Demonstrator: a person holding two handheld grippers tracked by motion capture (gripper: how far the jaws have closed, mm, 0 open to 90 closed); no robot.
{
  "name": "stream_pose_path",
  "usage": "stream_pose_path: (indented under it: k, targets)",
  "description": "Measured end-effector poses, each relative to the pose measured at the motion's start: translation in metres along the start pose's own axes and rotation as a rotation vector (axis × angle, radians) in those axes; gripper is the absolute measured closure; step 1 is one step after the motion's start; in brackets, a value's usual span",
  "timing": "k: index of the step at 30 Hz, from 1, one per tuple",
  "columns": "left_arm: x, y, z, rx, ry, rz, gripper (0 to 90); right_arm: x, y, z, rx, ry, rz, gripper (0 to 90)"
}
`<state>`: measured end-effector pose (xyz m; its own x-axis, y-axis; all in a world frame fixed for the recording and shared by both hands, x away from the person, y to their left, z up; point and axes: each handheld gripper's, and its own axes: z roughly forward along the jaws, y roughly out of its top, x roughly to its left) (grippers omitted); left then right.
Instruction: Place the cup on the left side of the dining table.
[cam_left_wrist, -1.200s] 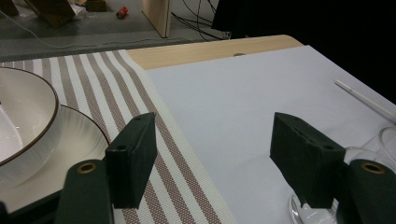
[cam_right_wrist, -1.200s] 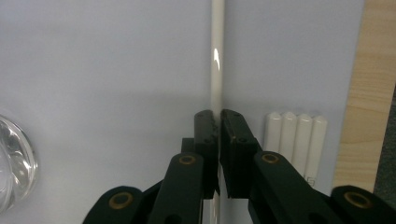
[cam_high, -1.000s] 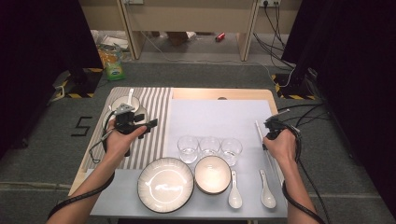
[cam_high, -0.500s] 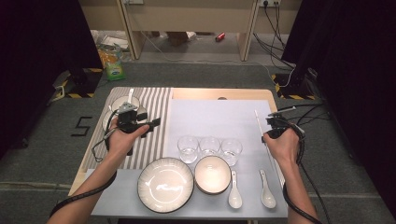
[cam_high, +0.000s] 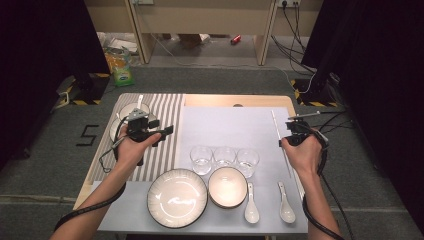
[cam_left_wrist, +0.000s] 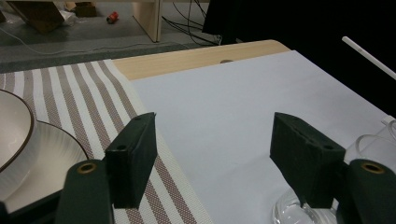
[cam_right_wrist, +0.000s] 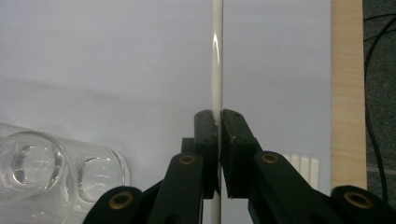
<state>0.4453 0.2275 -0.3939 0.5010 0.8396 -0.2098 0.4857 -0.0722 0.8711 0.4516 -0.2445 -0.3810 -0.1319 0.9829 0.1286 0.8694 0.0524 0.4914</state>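
My right gripper (cam_right_wrist: 219, 116) is shut on a thin white chopstick (cam_right_wrist: 216, 56) that runs straight ahead from the jaws, just above the grey mat (cam_right_wrist: 116, 60). In the high view this gripper (cam_high: 289, 136) is near the table's right edge, with the chopstick (cam_high: 275, 122) reaching toward the far side. My left gripper (cam_left_wrist: 215, 140) hangs open over the seam between the striped mat (cam_left_wrist: 79, 88) and the grey mat, with nothing between its jaws. In the high view it (cam_high: 162, 132) points right, next to stacked dishes (cam_high: 131, 112).
Three clear glasses (cam_high: 224, 157) stand in a row mid-table. In front of them are a ribbed plate (cam_high: 177, 197), a bowl (cam_high: 227, 186) and two white spoons (cam_high: 251, 204). More white stick ends (cam_right_wrist: 301, 165) lie by the right table edge (cam_right_wrist: 348, 93).
My right gripper has risen a little with the chopstick in it. The left gripper has stayed where it was.
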Motion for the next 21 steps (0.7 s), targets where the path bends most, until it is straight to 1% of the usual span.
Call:
stream_pose_path:
  k: [5, 9, 11, 12, 16, 20, 21]
  targets:
    - [-0.001, 0.000, 0.001, -0.001, -0.006, -0.005, 31.1, 0.002, 0.003, -0.004, -0.012, 0.009, 0.003, 85.7]
    - [-0.002, 0.001, 0.001, -0.003, -0.008, -0.005, 31.1, 0.005, 0.004, -0.008, -0.035, 0.027, 0.003, 85.7]
    - [-0.003, 0.001, 0.002, -0.005, -0.010, -0.004, 31.2, 0.007, 0.005, -0.010, -0.053, 0.028, -0.006, 85.7]
    - [-0.003, 0.002, 0.002, -0.004, -0.010, -0.003, 31.2, 0.008, 0.005, -0.011, -0.052, 0.030, 0.000, 85.6]
    - [-0.005, 0.003, 0.002, -0.006, -0.011, 0.004, 31.3, 0.013, 0.006, -0.015, -0.071, 0.030, -0.008, 85.6]
    - [-0.007, 0.004, 0.002, -0.007, -0.017, 0.014, 31.3, 0.016, 0.007, -0.018, -0.078, 0.038, -0.014, 85.6]
    - [-0.007, 0.004, 0.003, -0.007, -0.018, 0.014, 31.3, 0.016, 0.008, -0.018, -0.082, 0.046, -0.016, 85.7]
